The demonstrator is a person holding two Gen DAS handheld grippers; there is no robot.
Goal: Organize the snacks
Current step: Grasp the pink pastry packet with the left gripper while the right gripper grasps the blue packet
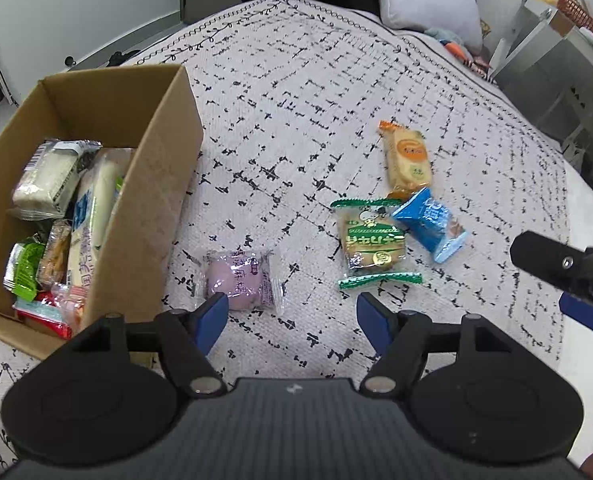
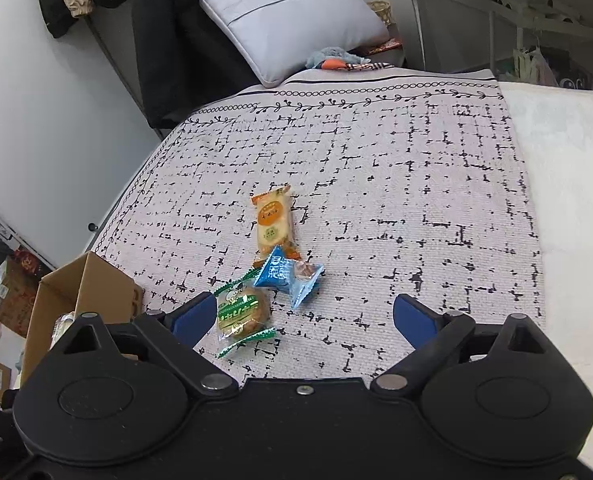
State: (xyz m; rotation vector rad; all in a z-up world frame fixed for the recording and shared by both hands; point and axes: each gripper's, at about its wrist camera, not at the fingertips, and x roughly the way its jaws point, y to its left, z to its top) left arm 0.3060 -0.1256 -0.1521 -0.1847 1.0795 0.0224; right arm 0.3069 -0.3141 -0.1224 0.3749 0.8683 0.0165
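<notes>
While both tongs hang spread and empty over the bed, nothing is gripped. Left tongs (image 1: 292,316): blue pads wide apart, left pad (image 1: 212,316) just touching the near edge of the purple mochi pack (image 1: 242,280), which lies flat on the patterned blanket (image 1: 296,120). Right tongs (image 2: 302,320): also wide apart, left pad (image 2: 190,318) just beside the green cookie pack (image 2: 242,314); it is not between the pads, it sits off toward the left one. Blue candy pack (image 2: 290,276) touches the green pack's far corner and overlaps the near end of the orange cracker pack (image 2: 274,224), which lies lengthwise further out. All three clustered mid-blanket, well apart from the mochi. Cardboard box (image 1: 152,168) sits at the blanket's left side, open top, already holding several wrapped snacks (image 1: 52,220) piled loosely. Right tongs visible at the right edge of the left view. Grey cushion (image 2: 292,20) at the far end of the bed.
</notes>
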